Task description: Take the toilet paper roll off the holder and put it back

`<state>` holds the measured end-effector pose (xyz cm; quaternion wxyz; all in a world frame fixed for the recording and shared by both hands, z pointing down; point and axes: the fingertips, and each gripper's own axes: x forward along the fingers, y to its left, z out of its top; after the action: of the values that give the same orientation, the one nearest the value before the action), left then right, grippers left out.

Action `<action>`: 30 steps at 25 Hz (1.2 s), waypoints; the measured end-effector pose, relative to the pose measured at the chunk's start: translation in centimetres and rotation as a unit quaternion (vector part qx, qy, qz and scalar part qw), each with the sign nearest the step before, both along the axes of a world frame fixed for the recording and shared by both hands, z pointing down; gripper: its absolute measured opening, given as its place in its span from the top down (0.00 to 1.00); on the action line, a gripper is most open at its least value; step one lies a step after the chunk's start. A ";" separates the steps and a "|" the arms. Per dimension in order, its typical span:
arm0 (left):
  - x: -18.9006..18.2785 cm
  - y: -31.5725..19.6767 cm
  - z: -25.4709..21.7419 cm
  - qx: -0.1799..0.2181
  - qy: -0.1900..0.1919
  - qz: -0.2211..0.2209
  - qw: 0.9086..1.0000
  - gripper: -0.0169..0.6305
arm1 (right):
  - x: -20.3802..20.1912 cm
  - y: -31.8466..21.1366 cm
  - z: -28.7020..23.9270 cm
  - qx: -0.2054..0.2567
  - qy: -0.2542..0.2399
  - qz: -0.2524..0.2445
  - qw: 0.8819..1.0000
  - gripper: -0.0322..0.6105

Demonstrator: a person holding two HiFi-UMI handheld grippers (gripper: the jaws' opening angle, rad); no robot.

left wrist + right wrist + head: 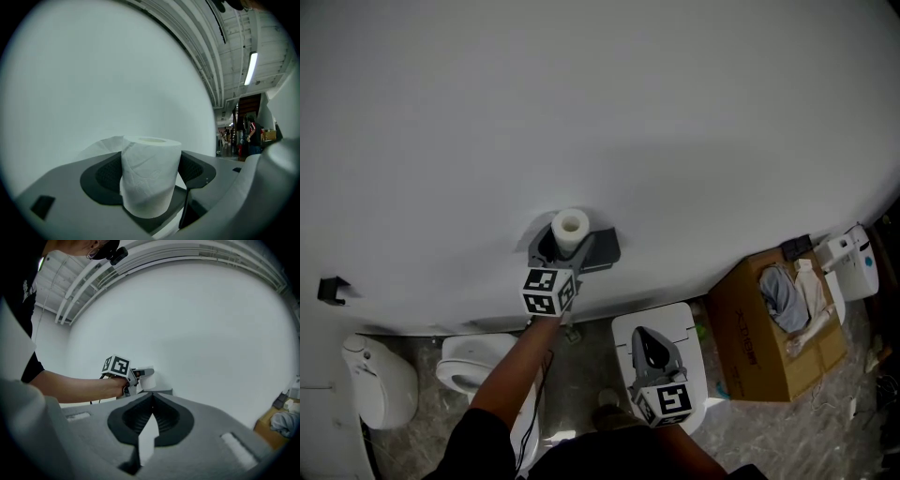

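1. Right gripper (645,336) lies nearest the head camera, low in the frame, over a white toilet (623,366) with its lid down. Marker cube faces up.
2. Right gripper view: the jaws are together, the tips meet, and nothing is between them. They point toward the white wall (600,112).
3. Left gripper (570,240) is held out on a bare forearm (511,361) and reaches the wall above a second toilet (467,367) with an open bowl.
4. Left gripper view: the jaws are clamped on the toilet paper roll (151,180), one dark pad on each side of it. The roll stands upright between them, with the core opening at the top.
5. A loose sheet of paper sticks out behind the roll on its left side in that view.
6. Head view: the roll's end with the core hole faces the camera, close against the wall. The dark grey holder (606,251) is just beside it on the right.
7. Cannot tell whether the roll sits on the holder or is only beside it; the jaws cover the contact area.
8. Surroundings: an open cardboard box (750,347) stands on the floor at right, well apart from both grippers, with cloth inside. A small black bracket (332,290) is on the wall at far left.
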<state>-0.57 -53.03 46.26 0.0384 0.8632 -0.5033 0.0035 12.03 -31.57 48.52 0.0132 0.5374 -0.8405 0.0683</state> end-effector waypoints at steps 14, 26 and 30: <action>0.1 -2.2 4.1 -0.030 -0.032 -0.012 0.999 0.41 | 1.4 0.6 1.7 -0.022 0.025 0.019 0.999 0.95; -1.1 1.2 3.3 -0.053 -0.010 0.020 0.998 0.36 | 0.2 3.1 0.7 -0.015 0.024 0.027 0.999 0.95; -2.1 5.1 1.7 -0.044 0.010 0.020 0.999 0.36 | -0.1 4.5 0.5 -0.012 0.022 0.030 0.999 0.95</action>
<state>-2.67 -47.97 47.98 0.0814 0.8707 -0.4847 0.0180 11.92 -27.05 49.01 0.0359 0.5635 -0.8226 0.0666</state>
